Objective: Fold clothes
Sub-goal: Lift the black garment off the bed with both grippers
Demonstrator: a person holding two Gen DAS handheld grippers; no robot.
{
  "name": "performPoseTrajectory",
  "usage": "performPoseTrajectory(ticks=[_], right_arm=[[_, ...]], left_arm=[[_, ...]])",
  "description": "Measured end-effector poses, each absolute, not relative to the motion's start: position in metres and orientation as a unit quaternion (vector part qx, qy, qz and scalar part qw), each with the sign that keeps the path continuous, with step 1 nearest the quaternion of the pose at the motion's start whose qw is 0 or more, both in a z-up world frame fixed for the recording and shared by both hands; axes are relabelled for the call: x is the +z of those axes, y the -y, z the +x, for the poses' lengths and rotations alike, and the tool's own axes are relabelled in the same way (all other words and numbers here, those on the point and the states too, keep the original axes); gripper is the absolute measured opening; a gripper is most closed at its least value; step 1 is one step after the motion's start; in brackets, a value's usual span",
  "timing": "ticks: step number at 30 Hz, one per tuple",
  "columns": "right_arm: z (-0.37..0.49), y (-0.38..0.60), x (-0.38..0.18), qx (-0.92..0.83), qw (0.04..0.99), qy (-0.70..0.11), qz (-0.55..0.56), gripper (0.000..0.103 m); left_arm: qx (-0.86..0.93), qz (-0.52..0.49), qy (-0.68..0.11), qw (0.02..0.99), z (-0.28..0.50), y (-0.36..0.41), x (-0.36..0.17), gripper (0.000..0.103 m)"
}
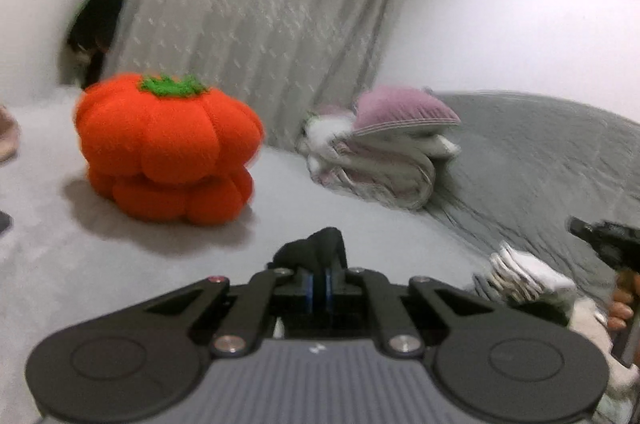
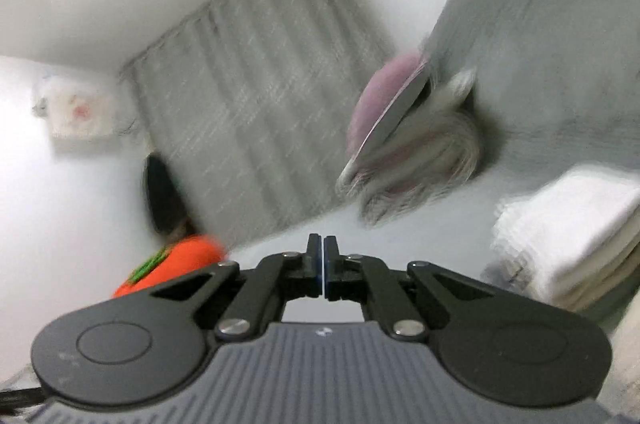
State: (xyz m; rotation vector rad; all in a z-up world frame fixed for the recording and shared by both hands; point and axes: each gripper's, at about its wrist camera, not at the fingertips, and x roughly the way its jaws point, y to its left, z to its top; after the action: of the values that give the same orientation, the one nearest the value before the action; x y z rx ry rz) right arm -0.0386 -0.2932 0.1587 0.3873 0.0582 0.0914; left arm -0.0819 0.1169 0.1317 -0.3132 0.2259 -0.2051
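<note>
While the left gripper [image 1: 319, 278] clamps a black garment [image 1: 316, 248] just in front of the orange pumpkin cushion [image 1: 168, 147], the right gripper [image 2: 322, 260] is pressed shut on nothing. Folding seems barely started; next, the right gripper likely needs another corner of it.

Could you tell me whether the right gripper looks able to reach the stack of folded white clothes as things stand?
Probably yes: the right gripper is shut and empty, and the folded white clothes lie just to its right on the bed with nothing between.
</note>
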Motion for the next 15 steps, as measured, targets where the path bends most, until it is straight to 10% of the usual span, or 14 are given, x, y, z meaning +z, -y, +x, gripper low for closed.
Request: performPoseTrajectory(ticks=[15], right_arm=[[-0.004, 0.208, 0.096, 0.205, 0.940, -0.267, -0.047, 0.019]], left_arm=[[-0.079, -0.276, -0.005, 0.958, -0.101, -0.159, 0.150, 0.005]])
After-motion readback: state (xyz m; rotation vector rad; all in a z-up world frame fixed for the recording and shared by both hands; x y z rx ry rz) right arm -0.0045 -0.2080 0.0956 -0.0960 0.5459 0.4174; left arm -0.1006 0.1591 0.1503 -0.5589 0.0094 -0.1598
